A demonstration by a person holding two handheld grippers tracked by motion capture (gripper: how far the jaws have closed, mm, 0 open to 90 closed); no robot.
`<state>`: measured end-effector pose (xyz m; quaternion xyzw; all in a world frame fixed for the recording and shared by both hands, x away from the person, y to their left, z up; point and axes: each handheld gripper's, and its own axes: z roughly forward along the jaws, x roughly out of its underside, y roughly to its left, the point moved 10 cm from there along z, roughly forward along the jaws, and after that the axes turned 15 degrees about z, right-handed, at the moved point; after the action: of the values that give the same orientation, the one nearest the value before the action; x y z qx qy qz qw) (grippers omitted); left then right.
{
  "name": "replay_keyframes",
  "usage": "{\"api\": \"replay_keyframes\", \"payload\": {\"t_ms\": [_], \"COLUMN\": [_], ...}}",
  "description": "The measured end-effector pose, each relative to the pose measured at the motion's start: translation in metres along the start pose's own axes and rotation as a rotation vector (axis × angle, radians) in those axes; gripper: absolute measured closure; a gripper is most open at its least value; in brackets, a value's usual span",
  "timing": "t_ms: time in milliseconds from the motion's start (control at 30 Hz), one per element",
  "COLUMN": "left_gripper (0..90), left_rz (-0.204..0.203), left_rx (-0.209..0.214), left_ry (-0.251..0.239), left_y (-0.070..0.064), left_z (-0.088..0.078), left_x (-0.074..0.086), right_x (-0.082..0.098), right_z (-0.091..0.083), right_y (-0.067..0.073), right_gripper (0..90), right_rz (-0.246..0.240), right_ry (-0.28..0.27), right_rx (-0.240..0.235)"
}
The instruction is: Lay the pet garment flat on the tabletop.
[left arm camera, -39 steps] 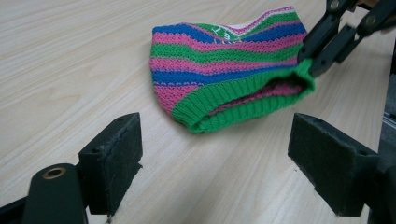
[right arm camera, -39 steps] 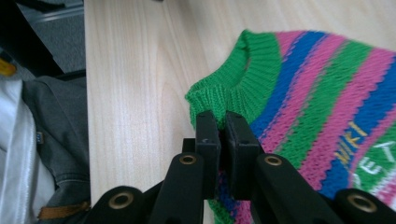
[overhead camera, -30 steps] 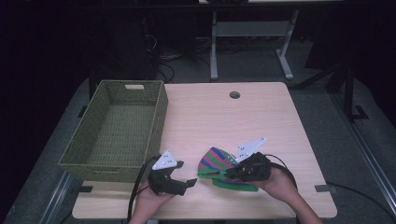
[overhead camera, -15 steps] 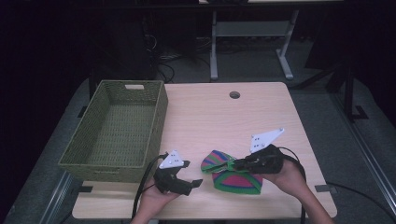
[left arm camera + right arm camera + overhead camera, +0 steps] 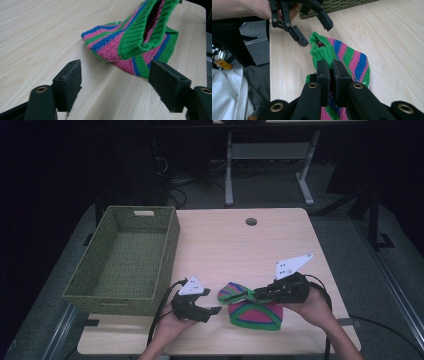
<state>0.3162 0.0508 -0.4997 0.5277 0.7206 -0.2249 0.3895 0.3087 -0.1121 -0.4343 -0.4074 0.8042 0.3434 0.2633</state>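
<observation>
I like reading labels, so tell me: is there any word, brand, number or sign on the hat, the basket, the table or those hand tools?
None can be read.
The hat bears only stripes, with no tag in sight.
The basket and table carry no writing.
The grey plate on the right gripper has small dark dots, holes rather than letters.
The left gripper is plain black.

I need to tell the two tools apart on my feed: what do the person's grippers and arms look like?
Both the left gripper and the right gripper are black, each with two flat rectangular jaw pads on arms with brass-coloured rivets. Each carries a pale grey three-cornered plate with small dark dots on top and trails a black cable. The forearms are bare in the high view, with no sleeves showing.
</observation>
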Motion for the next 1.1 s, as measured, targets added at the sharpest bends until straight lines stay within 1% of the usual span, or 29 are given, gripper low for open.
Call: {"api": "replay_keyframes", "payload": {"t_ms": [133,200,400,433,500,600,733,767,867,967,1100], "left_gripper": [30.9,32.3,39.7,42.1,46.8,56.4,67.7,71.0,78.5,81.3,82.1], "left_rz": [-0.003,0.020,0.060,0.065,0.086,0.099,0.122,0.133,0.140,0.146,0.152], "left_rx": [0.010,0.013,0.021,0.027,0.022,0.024,0.027,0.029,0.037,0.047,0.050], "left_ry": [-0.003,0.012,0.004,0.006,0.007,0.015,0.010,0.011,0.006,0.012,0.013], "left_y": [0.001,0.002,0.002,0.002,0.002,0.001,0.001,0.001,0.000,-0.002,-0.002], "left_z": [0.007,0.010,0.018,0.020,0.022,0.025,0.025,0.024,0.024,0.023,0.020], "left_x": [-0.002,-0.003,-0.013,-0.013,-0.015,-0.014,-0.014,-0.014,-0.015,-0.014,-0.015], "right_x": [0.000,0.000,0.001,0.001,0.001,0.002,0.004,0.005,0.006,0.007,0.008], "right_z": [-0.003,-0.004,-0.007,-0.008,-0.008,-0.009,-0.009,-0.009,-0.008,-0.007,-0.007], "right_y": [-0.002,-0.003,-0.006,-0.006,-0.007,-0.008,-0.011,-0.012,-0.013,-0.013,-0.013], "right_gripper": [84.9,84.9,84.9,84.9,84.8,84.8,84.8,84.8,84.8,84.8,84.8], "right_rz": [0.006,0.012,0.019,0.019,0.019,0.024,0.030,0.033,0.037,0.036,0.040], "right_ry": [-0.008,-0.009,-0.017,-0.017,-0.016,-0.019,-0.018,-0.014,-0.010,-0.007,0.001], "right_rx": [-0.004,-0.006,-0.006,-0.008,-0.007,-0.007,-0.008,-0.008,-0.007,-0.005,-0.004]}}
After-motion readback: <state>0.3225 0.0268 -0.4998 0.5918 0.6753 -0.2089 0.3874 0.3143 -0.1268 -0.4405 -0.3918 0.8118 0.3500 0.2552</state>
